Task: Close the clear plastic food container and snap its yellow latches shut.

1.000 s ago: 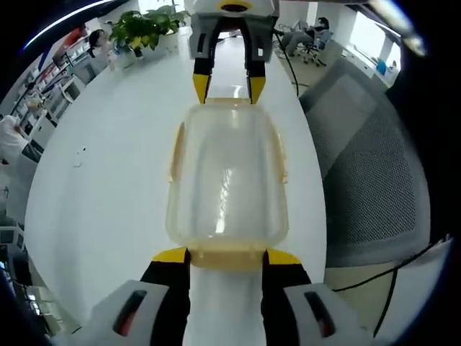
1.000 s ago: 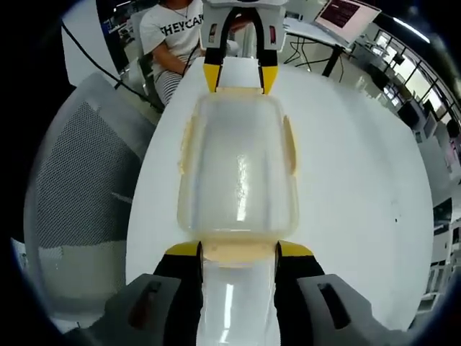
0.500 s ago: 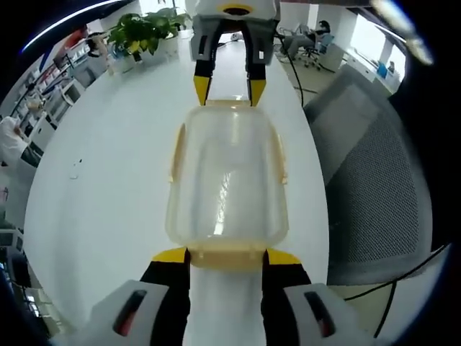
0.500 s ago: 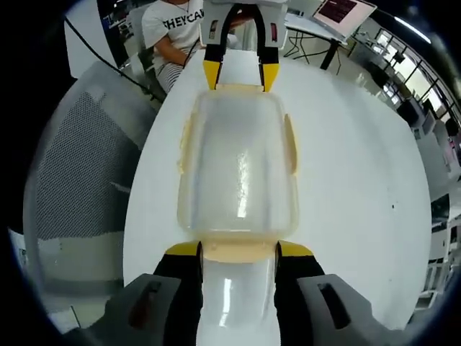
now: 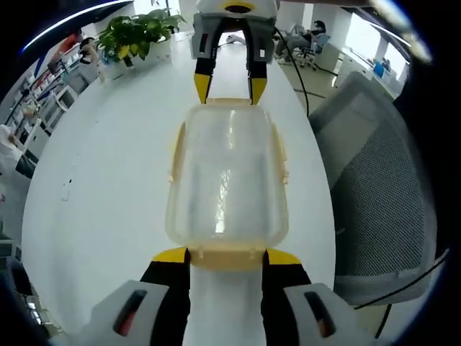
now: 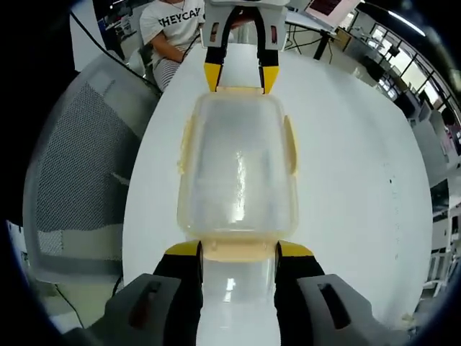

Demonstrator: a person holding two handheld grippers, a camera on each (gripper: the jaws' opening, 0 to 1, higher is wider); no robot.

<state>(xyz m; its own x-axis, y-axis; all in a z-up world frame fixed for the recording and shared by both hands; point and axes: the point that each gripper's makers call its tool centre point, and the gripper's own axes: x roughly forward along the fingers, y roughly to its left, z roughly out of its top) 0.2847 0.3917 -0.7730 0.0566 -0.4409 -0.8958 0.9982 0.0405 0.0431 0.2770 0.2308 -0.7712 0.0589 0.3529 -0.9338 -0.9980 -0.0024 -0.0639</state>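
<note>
A clear plastic container [image 5: 227, 173] with its lid on is held between both grippers over the white table [image 5: 108, 180]. In the left gripper view my left gripper [image 5: 227, 256] is shut on the yellow latch at the container's near end. At its far end my right gripper [image 5: 229, 92] grips the opposite latch. The right gripper view mirrors this: the container [image 6: 238, 173], my right gripper [image 6: 239, 250] at the near end latch, my left gripper [image 6: 239, 79] at the far one. Yellow side latches [image 5: 175, 151] [image 6: 290, 144] lie flat along the long walls.
A grey mesh chair [image 5: 382, 180] [image 6: 79, 166] stands close beside the table edge. A potted plant [image 5: 137, 32] sits at the table's far side. A seated person in a white T-shirt [image 6: 176, 29] is just beyond the table. Bare tabletop surrounds the container.
The background has slid a little in both views as the hands moved. The container stays in the same place between the two grippers, and both grips are unchanged.
</note>
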